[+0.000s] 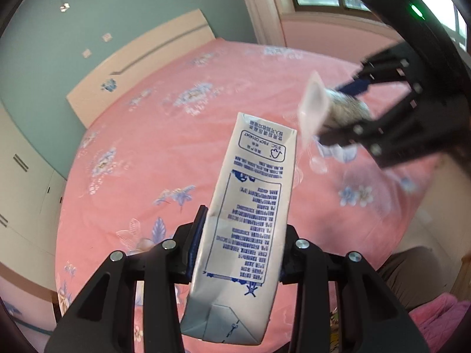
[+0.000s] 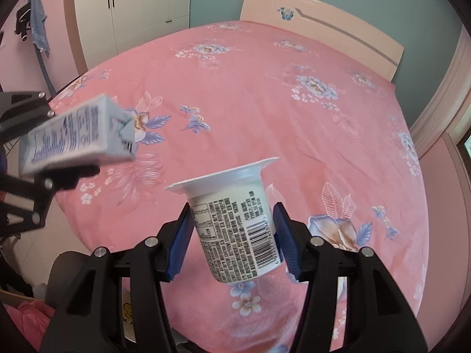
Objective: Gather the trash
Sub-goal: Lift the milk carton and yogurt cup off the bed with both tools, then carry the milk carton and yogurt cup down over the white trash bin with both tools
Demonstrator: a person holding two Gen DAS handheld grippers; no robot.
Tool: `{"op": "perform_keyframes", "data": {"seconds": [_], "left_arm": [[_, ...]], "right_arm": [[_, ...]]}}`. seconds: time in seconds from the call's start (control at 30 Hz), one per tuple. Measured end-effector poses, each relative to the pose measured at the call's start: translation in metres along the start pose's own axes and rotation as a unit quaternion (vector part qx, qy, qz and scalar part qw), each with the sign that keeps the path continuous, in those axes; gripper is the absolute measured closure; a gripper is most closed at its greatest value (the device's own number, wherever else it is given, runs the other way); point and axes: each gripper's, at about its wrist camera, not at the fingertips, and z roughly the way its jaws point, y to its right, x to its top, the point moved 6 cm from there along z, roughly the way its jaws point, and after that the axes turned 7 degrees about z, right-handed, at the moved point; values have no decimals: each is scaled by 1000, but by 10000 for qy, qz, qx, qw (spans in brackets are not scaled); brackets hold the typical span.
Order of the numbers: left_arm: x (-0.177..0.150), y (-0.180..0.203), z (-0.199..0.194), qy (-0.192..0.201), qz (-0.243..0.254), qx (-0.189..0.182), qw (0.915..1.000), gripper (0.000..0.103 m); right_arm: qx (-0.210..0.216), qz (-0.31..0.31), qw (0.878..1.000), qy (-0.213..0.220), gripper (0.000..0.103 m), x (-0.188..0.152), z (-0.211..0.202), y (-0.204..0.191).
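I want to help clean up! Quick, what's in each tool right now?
Left tool: closed on the milk carton, held up over the bed.
Right tool: closed on the yogurt cup, also over the bed.

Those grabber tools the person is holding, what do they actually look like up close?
Each is matte black plastic. The left gripper and right gripper both have angular, open-framed arms joined by shiny silver pins, ending in two fingers faced with ribbed dark blue pads. A small green light glows on the right one's rounded black body.
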Motion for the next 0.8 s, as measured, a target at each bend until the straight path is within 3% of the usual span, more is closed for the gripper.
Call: {"op": "perform_keyframes", "data": {"seconds": [0.43,0.8], "left_arm": [[0,9,-82,344,-293,425,9981,62],[-20,16,-103,273,-487,476,9973,62]], "right_arm": [[-32,-189,9994,284,48,-37,-91,-41],[-84,-250,9994,246,48,-71,-121,-66]]}}
